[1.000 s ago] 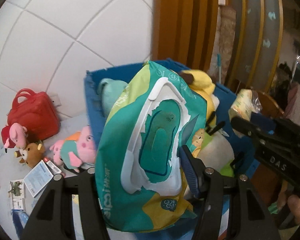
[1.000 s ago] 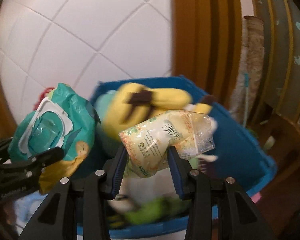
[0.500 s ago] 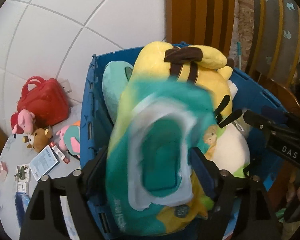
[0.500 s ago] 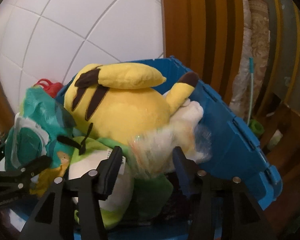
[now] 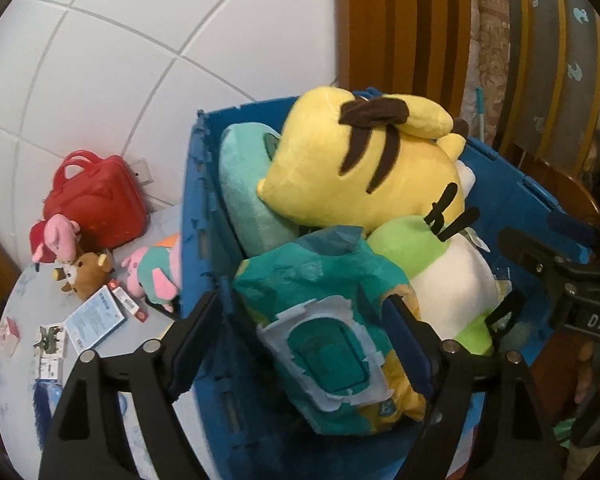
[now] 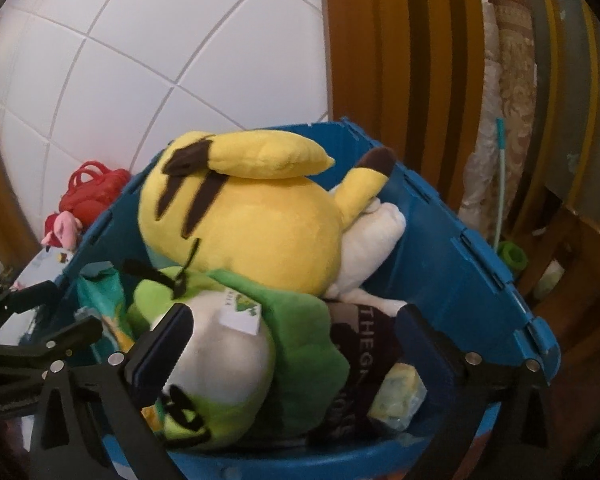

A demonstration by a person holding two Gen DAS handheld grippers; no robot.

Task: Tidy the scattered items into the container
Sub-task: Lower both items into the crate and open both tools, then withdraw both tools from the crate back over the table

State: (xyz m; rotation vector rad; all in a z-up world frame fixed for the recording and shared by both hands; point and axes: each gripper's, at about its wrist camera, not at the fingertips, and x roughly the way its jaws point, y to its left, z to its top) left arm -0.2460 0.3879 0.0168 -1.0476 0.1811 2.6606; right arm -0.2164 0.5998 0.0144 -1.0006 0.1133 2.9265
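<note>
My left gripper (image 5: 316,328) looks released around the wipes pack (image 5: 328,336); right gripper (image 6: 296,332) spread wide over crowded blue bin (image 6: 472,272), toys (image 5: 84,276) lower left.

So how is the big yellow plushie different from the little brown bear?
The yellow plushie lies inside the blue bin, piled on other toys; the brown bear sits outside it on the table, next to a pink pig toy. The yellow plushie looks far bigger and has dark brown stripes; the brown bear is plain brown with a pale muzzle. Both are soft toys.
</note>
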